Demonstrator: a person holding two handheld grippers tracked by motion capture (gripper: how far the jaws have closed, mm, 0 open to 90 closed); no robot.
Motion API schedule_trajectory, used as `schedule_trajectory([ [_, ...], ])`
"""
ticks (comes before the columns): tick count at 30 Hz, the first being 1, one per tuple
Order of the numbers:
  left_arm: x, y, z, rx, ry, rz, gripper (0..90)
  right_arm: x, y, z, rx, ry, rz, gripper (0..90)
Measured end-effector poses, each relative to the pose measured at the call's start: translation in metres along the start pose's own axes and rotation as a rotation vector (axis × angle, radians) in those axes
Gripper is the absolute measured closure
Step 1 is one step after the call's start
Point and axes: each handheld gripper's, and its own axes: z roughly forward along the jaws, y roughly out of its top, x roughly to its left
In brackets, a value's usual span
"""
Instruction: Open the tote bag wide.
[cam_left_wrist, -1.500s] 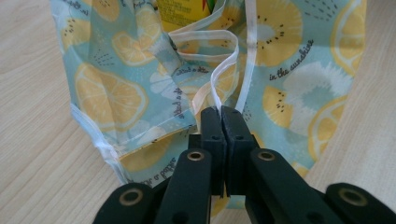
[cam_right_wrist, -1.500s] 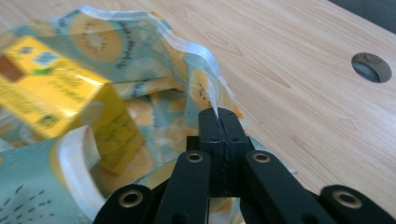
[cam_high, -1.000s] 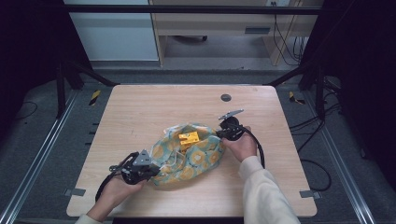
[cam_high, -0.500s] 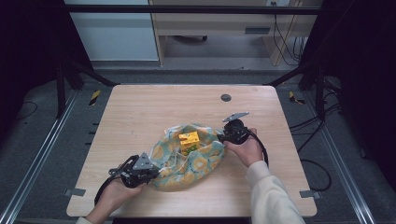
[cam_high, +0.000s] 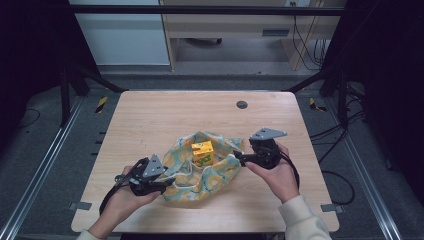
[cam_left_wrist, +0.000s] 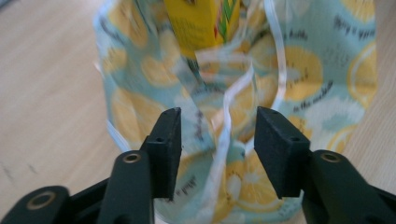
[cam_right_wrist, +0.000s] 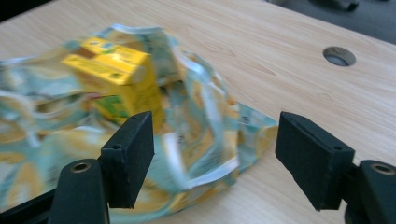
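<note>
A lemon-print cloth (cam_high: 200, 175) lies crumpled in the middle of the wooden table (cam_high: 150, 120), and a yellow carton (cam_high: 202, 152) stands upright on it. My left gripper (cam_high: 167, 181) is at the cloth's left edge. Its jaws have just been opening, and in the left gripper view (cam_left_wrist: 219, 149) a loose fold of cloth (cam_left_wrist: 224, 130) hangs between them without being pinched. At the cloth's right edge my right gripper (cam_high: 237, 159) has also just been opening. It stands wide open (cam_right_wrist: 215, 158) with the cloth (cam_right_wrist: 201, 140) and carton (cam_right_wrist: 116, 79) beyond its pads.
A round hole (cam_high: 242, 104) sits in the tabletop at the back right, also seen from the right gripper (cam_right_wrist: 339, 56). Black frame posts (cam_high: 67, 85) stand at the table's corners. Cables (cam_high: 345, 125) lie on the floor to the right.
Both grippers have let go of the cloth's edges. The right hand has drawn back to the right, the left has lifted slightly. The cloth has slumped and the carton shows more.
</note>
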Motion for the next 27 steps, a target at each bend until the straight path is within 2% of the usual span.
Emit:
schedule_trajectory([
  [3,0.008,0.012,-0.004,-0.012,0.022,-0.006,45.0,0.016,-0.006,-0.008,-0.017,0.038,-0.013,28.5],
  [4,0.015,0.017,-0.002,-0.012,0.039,-0.016,43.9,0.028,-0.008,-0.009,-0.023,0.058,-0.029,27.6],
  [5,0.015,0.017,-0.002,-0.012,0.039,-0.016,43.1,0.028,-0.008,-0.009,-0.023,0.058,-0.029,27.6],
  [7,0.026,0.021,0.005,-0.008,0.058,-0.032,42.4,0.040,-0.009,-0.006,-0.027,0.069,-0.049,25.7],
  [9,0.036,0.023,0.014,0.001,0.071,-0.043,41.4,0.053,-0.008,0.004,-0.015,0.069,-0.085,19.8],
  [11,0.046,0.024,0.023,0.020,0.078,-0.052,40.5,0.056,-0.007,0.007,-0.016,0.070,-0.095,18.2],
  [14,0.059,0.023,0.037,0.041,0.074,-0.084,37.3,0.064,-0.005,0.028,0.007,0.086,-0.124,12.1],
  [18,0.064,0.022,0.048,0.050,0.076,-0.102,35.9,0.069,-0.006,0.040,0.029,0.097,-0.144,10.9],
  [19,0.064,0.022,0.050,0.051,0.073,-0.104,35.2,0.073,-0.009,0.049,0.059,0.107,-0.171,9.3],
  [21,0.063,0.021,0.054,0.058,0.074,-0.099,35.2,0.075,-0.011,0.051,0.068,0.104,-0.179,9.7],
  [22,0.062,0.020,0.058,0.068,0.080,-0.088,35.4,0.076,-0.015,0.055,0.103,0.103,-0.200,20.5],
  [23,0.062,0.020,0.058,0.068,0.080,-0.088,35.7,0.076,-0.015,0.055,0.103,0.103,-0.200,20.5],
  [24,0.061,0.019,0.060,0.073,0.077,-0.088,36.9,0.076,-0.021,0.058,0.144,0.096,-0.219,34.8],
  [26,0.061,0.017,0.063,0.078,0.067,-0.094,42.4,0.075,-0.026,0.060,0.161,0.127,-0.219,55.1],
  [27,0.060,0.015,0.065,0.083,0.062,-0.099,42.4,0.075,-0.026,0.060,0.161,0.127,-0.219,55.1],
])
